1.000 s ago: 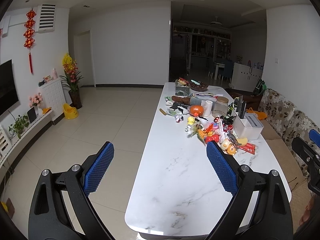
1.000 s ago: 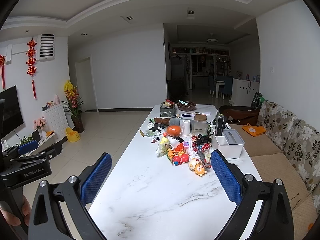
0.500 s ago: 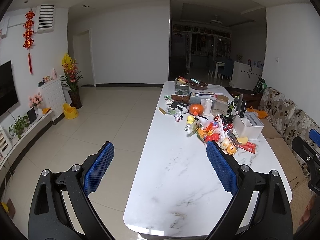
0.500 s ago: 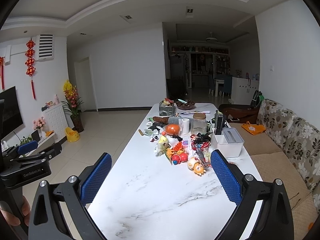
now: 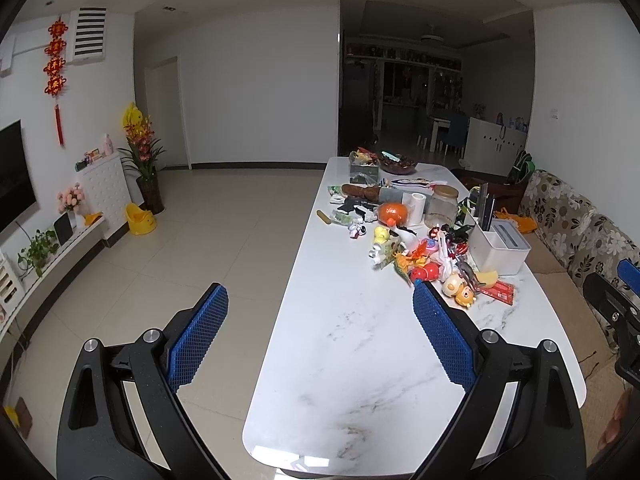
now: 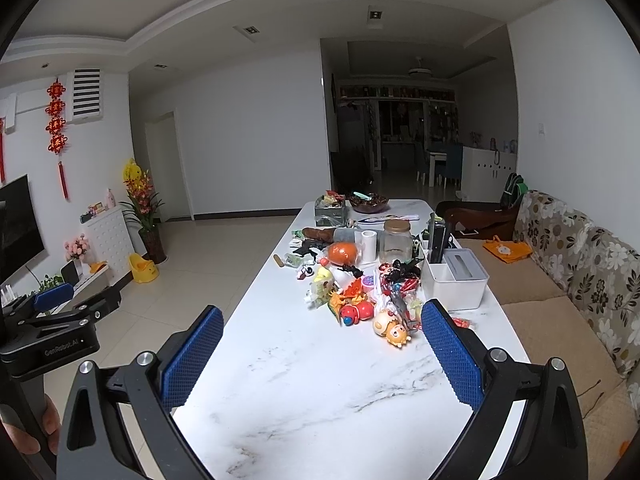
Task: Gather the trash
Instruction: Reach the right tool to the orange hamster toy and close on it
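A long white marble table (image 5: pixel 360 360) (image 6: pixel 312 380) carries a pile of toys and scraps (image 5: pixel 424 256) (image 6: pixel 368 292) at its middle, with an orange ball (image 5: pixel 393 212) (image 6: pixel 342 253), a paper roll (image 6: pixel 369 245) and a red wrapper (image 5: pixel 498 291). My left gripper (image 5: pixel 320 312) is open and empty, held above the table's near end. My right gripper (image 6: pixel 322 332) is open and empty, also above the near end, well short of the pile. The left gripper's body also shows at the left edge of the right wrist view (image 6: pixel 60 320).
A white organiser box (image 5: pixel 500 246) (image 6: pixel 456 280), a glass jar (image 6: pixel 396 240), a grey tin (image 6: pixel 330 210) and a dark bowl (image 6: pixel 368 202) stand on the table. A floral sofa (image 6: pixel 580 260) runs along its right side. Tiled floor (image 5: pixel 180 240) lies to the left.
Both grippers have drifted slightly forward along the table toward the pile. Their jaws stay open.
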The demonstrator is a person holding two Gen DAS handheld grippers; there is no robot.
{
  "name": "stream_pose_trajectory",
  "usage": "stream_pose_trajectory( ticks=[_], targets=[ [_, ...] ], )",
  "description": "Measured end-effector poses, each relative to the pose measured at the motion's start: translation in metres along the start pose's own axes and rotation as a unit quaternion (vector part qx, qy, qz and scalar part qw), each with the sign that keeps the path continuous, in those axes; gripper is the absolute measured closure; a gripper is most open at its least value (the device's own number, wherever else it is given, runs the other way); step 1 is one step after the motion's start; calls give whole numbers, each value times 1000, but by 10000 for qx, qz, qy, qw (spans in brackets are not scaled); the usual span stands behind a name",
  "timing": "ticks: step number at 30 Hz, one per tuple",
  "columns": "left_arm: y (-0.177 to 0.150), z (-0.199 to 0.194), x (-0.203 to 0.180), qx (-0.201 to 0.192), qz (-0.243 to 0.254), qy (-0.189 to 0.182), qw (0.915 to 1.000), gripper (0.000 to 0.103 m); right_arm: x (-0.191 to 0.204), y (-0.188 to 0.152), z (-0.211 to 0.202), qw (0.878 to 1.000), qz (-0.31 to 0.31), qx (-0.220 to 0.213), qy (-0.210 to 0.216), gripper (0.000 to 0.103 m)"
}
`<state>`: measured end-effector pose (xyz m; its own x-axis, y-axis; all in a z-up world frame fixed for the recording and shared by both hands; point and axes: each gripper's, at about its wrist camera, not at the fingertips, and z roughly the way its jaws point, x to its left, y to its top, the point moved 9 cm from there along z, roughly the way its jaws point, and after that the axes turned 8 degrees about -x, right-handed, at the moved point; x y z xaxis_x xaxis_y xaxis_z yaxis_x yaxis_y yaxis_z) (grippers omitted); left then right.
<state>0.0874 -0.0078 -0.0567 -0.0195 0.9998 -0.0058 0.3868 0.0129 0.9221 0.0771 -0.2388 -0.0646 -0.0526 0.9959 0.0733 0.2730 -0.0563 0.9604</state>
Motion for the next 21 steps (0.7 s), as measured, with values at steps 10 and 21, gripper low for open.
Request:
stream_pose_trajectory(
  ticks=[10,21],
  targets=[
    [-58,60,19,843,277,226,9958,12,-19,-36,71,9985,-20,434,-331,5],
    [-230,159,79,2760,54,-227,9609,12,-112,-188,285,9680,1040,2171,-707,15]
  ],
)
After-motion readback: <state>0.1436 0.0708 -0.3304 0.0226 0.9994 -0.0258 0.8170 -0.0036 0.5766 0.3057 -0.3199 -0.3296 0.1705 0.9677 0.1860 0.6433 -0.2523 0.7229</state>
